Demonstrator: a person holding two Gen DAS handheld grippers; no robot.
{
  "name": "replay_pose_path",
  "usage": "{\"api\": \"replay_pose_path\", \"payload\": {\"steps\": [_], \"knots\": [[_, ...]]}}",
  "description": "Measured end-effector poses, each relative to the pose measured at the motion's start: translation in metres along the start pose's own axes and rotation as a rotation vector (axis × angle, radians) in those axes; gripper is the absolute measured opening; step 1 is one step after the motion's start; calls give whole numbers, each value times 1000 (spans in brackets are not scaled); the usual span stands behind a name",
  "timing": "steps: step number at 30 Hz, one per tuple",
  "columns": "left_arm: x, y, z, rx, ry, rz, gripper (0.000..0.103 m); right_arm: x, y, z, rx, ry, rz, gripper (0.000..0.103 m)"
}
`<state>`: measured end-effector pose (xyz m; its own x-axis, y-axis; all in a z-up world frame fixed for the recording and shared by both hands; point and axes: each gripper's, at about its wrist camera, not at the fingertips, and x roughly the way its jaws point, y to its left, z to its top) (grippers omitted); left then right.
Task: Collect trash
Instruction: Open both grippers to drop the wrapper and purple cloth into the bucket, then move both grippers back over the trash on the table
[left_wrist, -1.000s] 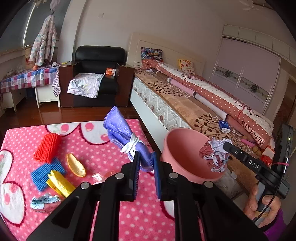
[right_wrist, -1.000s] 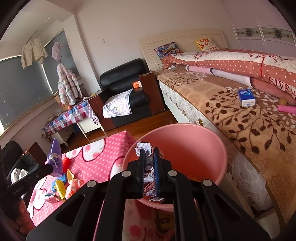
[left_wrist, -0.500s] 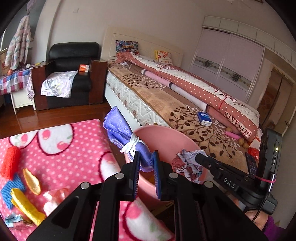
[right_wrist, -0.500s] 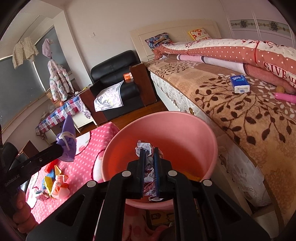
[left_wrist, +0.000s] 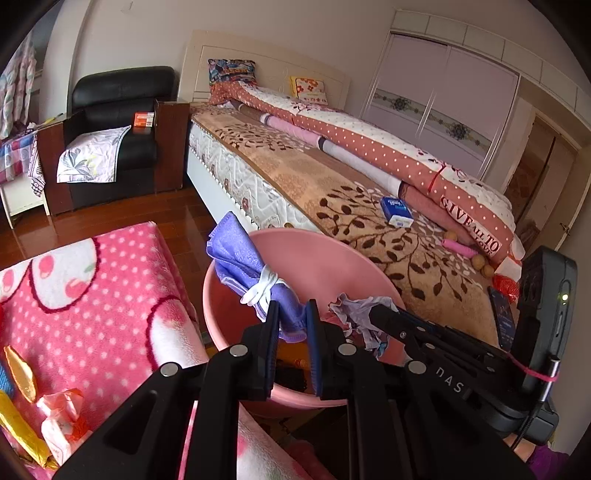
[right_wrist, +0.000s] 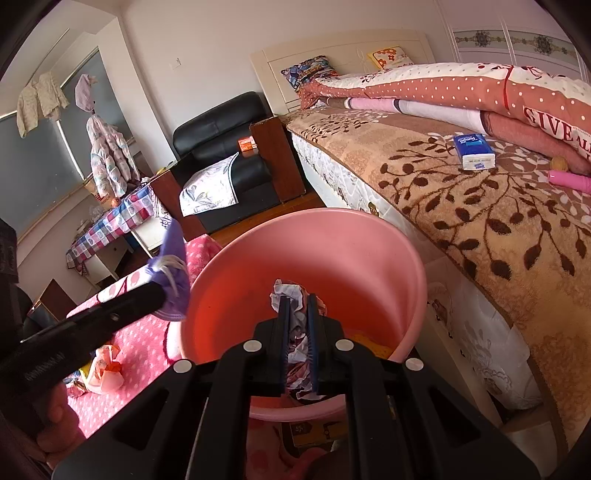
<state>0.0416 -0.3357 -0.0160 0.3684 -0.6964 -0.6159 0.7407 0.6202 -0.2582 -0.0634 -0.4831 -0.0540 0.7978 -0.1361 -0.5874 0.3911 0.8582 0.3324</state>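
Observation:
A pink plastic bucket (left_wrist: 332, 258) (right_wrist: 332, 243) stands on the floor between the pink table and the bed. My left gripper (left_wrist: 291, 321) is shut on a purple cloth bundle tied with white string (left_wrist: 243, 266) and holds it over the bucket's near rim; the bundle also shows in the right wrist view (right_wrist: 171, 277). My right gripper (right_wrist: 297, 314) is shut on a crumpled printed paper wad (right_wrist: 291, 295) and holds it over the bucket's mouth; the wad also shows in the left wrist view (left_wrist: 358, 314).
The pink dotted table cover (left_wrist: 92, 295) carries gold wrappers (left_wrist: 18, 373) and a crumpled orange-white wrapper (left_wrist: 59, 417). The bed (left_wrist: 332, 192) with a blue tissue pack (right_wrist: 474, 151) lies to the right. A black armchair (left_wrist: 114, 122) stands behind.
Both grippers moved toward the bucket with their loads. The purple bundle went from above the table to over the bucket's rim. The paper wad now hangs deeper over the bucket's mouth.

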Motion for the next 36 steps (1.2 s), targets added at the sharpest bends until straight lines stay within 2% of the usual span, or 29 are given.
{"api": "replay_pose_path", "payload": {"steps": [8,18,21,24,26,28,36], "knots": [[17,2,-4,-11,39,-6,14,5,-2,-1,0,10,-5,9],[21,0,-7,-8,43,-9,15,9,-5,-2,6,25,-7,9],[20,0,-7,-10,42,-9,28,10,-7,-2,13,37,-2,10],[18,-1,-7,-11,39,-4,34,9,-7,-3,20,38,4,16],[16,-1,-7,-9,39,1,36,8,-7,-3,22,32,5,28],[13,-1,-8,-8,40,4,39,6,-7,-3,19,25,8,31],[-3,-1,-10,-12,21,17,42,-6,1,-3,-5,8,13,32]]}}
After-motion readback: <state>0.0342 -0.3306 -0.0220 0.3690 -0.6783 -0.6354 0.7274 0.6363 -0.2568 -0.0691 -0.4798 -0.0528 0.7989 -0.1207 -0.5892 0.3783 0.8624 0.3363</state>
